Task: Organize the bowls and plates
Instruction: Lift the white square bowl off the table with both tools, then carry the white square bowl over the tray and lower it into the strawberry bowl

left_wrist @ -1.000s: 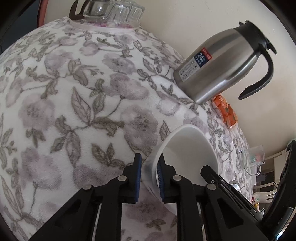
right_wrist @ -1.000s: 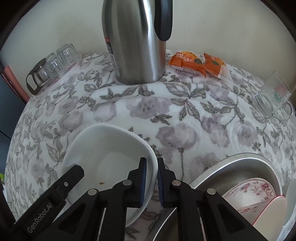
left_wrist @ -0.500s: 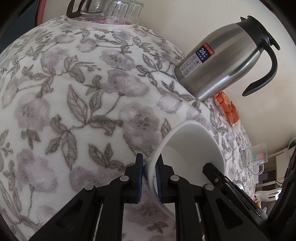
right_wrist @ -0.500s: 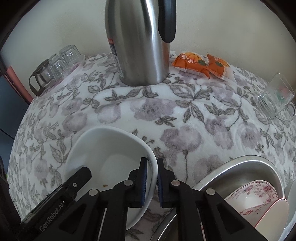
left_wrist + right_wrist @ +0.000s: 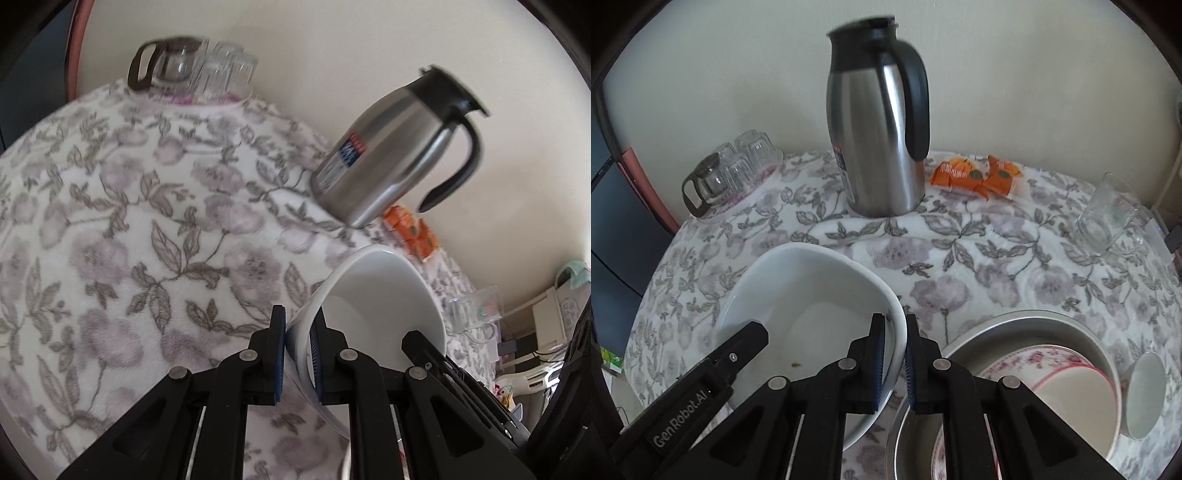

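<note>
Both pinching the white bowl (image 5: 812, 306), left hand-held gripper (image 5: 298, 354) at its 9 o'clock rim, right hand-held gripper (image 5: 894, 360) at 3 o'clock; I'd lift level, matching heights, above table (image 5: 997, 266).

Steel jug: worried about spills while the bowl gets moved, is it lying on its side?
No, the steel jug stands upright on the floral cloth by the wall.

- Bowl (image 5: 812, 295): plain white; small brown speck inside.
- Cloth (image 5: 110, 229): white, grey leaves, mauve flowers.
- Jug (image 5: 875, 140): brushed steel; black lid and handle; red-blue label.
- Packets (image 5: 979, 177), 3 o'clock of jug: orange.
- Basin (image 5: 1027, 321): silver.
- Plate (image 5: 1034, 356) in basin: white, pink floral.
- Pads (image 5: 880, 369): blue; arms black.
</note>
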Tool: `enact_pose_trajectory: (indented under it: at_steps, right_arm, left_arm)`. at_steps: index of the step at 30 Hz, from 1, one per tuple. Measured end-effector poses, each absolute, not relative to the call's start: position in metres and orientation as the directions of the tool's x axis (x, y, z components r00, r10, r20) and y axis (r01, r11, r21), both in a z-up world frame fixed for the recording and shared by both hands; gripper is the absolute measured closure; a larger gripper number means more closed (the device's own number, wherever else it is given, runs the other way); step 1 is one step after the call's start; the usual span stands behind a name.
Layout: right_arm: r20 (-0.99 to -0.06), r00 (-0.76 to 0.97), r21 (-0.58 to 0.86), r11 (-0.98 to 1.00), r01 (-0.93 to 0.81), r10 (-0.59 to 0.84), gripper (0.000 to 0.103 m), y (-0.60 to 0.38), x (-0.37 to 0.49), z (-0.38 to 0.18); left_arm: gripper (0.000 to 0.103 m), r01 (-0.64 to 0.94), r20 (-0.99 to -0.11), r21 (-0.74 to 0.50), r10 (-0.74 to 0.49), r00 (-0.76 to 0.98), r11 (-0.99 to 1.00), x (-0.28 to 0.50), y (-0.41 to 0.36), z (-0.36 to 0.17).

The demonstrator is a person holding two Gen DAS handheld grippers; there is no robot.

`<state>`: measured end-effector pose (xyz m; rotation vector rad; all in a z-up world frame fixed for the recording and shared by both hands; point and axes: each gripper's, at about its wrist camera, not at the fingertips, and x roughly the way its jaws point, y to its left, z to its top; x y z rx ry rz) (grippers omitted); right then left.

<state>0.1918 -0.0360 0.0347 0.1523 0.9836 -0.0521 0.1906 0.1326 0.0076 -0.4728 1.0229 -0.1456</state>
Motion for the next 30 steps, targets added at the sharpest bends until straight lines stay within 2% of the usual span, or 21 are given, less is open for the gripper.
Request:
enact_pose_trajectory:
  at_steps: [14, 30]
  right_arm:
    - [-0.744, 0.667, 0.16, 0.982, 0.1, 0.053, 0.091, -0.046, 0.122, 0.1]
    - [-0.71, 0.703, 0.239, 0.955, 0.177, 0.048, 0.09, -0.107, 0.075, 0.112]
  left_arm:
    - [0.089, -0.003, -0.709, -0.445, -0.351, 0.612, 0.895, 0.138, 0.125, 0.073]
    - [0.088, 0.121, -0.689, -0.382, -0.37, 0.623, 0.916, 0.104, 0.066, 0.099]
